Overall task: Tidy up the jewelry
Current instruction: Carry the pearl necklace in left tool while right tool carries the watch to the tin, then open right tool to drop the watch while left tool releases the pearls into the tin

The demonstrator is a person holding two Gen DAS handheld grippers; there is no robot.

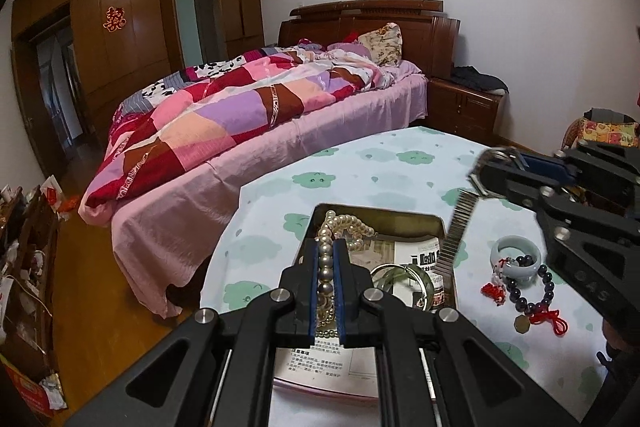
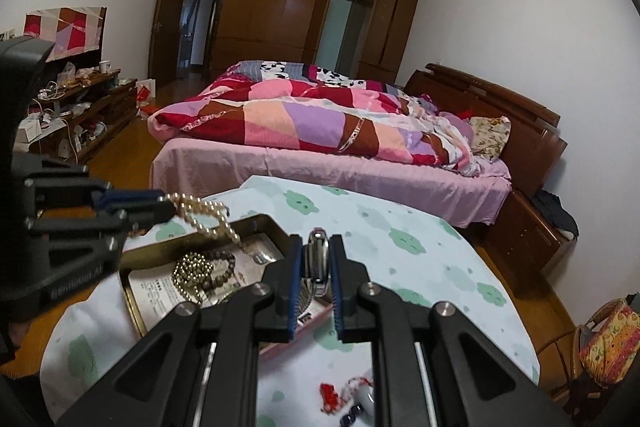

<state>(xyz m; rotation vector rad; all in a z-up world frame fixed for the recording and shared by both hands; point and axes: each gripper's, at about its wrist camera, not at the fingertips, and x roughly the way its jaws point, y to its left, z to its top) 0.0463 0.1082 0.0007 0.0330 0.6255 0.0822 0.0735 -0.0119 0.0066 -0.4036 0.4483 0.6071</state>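
My left gripper (image 1: 327,245) is shut on a pearl necklace (image 1: 348,223), whose loops hang over an open metal tin (image 1: 380,209). From the right wrist view, the left gripper (image 2: 170,207) holds the pearl necklace (image 2: 208,219) above the tin's (image 2: 256,219) far-left corner. My right gripper (image 2: 316,241) is shut on a silver watch (image 2: 318,259). In the left wrist view the right gripper (image 1: 480,171) hovers right of the tin and the watch's band (image 1: 456,239) dangles over its right edge. A green bangle (image 1: 404,279), gold ball chain (image 2: 192,271) and brown bead bracelet (image 2: 224,275) lie inside.
A jade bangle (image 1: 514,253) and a dark bead bracelet with a red knot (image 1: 536,291) lie on the cloud-print tablecloth (image 1: 360,159) right of the tin. A bed with a patchwork quilt (image 1: 224,115) stands beyond the table. A wicker chair (image 2: 600,343) is at the right.
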